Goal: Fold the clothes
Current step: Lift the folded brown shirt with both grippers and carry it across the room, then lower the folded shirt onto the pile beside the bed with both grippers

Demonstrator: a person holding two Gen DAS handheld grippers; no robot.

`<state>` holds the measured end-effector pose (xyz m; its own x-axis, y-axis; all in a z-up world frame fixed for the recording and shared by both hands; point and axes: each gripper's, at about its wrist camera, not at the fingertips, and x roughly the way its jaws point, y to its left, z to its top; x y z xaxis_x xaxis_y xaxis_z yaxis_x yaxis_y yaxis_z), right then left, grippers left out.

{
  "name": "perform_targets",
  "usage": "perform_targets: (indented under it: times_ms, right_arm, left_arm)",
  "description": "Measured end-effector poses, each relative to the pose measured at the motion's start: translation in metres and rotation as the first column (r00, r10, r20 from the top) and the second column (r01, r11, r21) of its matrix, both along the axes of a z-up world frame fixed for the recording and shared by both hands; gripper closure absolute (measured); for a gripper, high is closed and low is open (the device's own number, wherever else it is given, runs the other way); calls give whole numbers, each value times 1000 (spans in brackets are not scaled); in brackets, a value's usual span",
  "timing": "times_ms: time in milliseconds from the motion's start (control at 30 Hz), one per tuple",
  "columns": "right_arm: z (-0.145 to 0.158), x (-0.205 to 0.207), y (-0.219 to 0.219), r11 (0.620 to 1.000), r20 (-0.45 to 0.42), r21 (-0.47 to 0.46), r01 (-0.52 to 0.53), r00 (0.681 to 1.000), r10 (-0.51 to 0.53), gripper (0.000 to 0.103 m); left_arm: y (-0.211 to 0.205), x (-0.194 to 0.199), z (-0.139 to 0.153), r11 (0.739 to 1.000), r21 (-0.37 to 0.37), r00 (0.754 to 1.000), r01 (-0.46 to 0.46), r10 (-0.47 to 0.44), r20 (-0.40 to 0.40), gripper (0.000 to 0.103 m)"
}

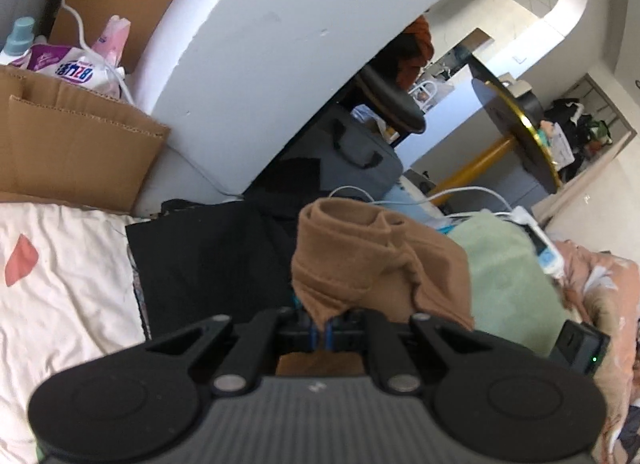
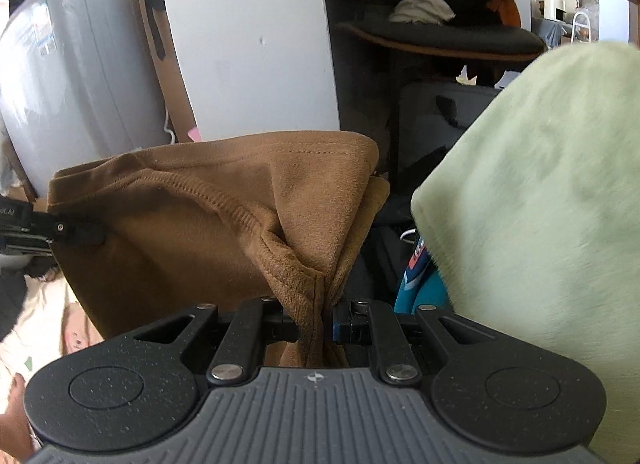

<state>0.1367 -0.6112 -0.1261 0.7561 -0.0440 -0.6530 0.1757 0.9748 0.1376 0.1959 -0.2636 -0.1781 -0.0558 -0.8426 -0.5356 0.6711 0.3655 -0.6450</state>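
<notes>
A brown garment (image 1: 360, 260) is held up between both grippers. In the left wrist view my left gripper (image 1: 322, 334) is shut on a bunched edge of it, and the cloth rises in folds just ahead of the jaws. In the right wrist view my right gripper (image 2: 316, 328) is shut on a thick pinch of the same brown garment (image 2: 192, 224), which spreads leftwards to my left gripper (image 2: 76, 234), clamped on its far corner. A pale green fleece cloth (image 2: 540, 204) lies close on the right and shows as the green cloth (image 1: 508, 280) beside the brown one.
A cream bedsheet (image 1: 60, 296) with a pink patch lies left, a black garment (image 1: 208, 260) ahead. Cardboard boxes (image 1: 72, 144) stand against a white wall (image 1: 248, 56). White cables and a charger (image 1: 548, 252) cross the green cloth. A dark stool (image 2: 440, 38) carries clothes.
</notes>
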Motion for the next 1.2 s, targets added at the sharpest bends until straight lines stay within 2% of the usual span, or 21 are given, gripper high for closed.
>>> perform_targets:
  times_ms: [267, 433, 567, 800, 1067, 1200]
  right_arm:
    - [-40, 31, -1, 998, -24, -54, 15, 1000, -17, 90]
    - [-48, 49, -6, 997, -19, -75, 28, 999, -30, 90]
    - [-52, 62, -7, 996, -15, -82, 33, 999, -34, 89]
    - [-58, 79, -10, 994, -11, -97, 45, 999, -47, 89]
    - [-77, 105, -23, 995, -22, -50, 89, 996, -90, 88]
    - [-88, 125, -27, 994, -35, -63, 94, 995, -96, 88]
  left_arm:
    - [-14, 20, -37, 1000, 0, 1000, -5, 5, -20, 99]
    - [-27, 31, -42, 1000, -1, 1000, 10, -10, 6, 99]
    - [-37, 35, -38, 1000, 28, 998, 7, -9, 65, 99]
    - [-53, 50, -45, 998, 67, 997, -7, 2, 75, 99]
    - [-79, 76, -65, 993, 112, 991, 22, -37, 132, 99]
    - [-93, 88, -76, 991, 128, 985, 42, -62, 158, 99]
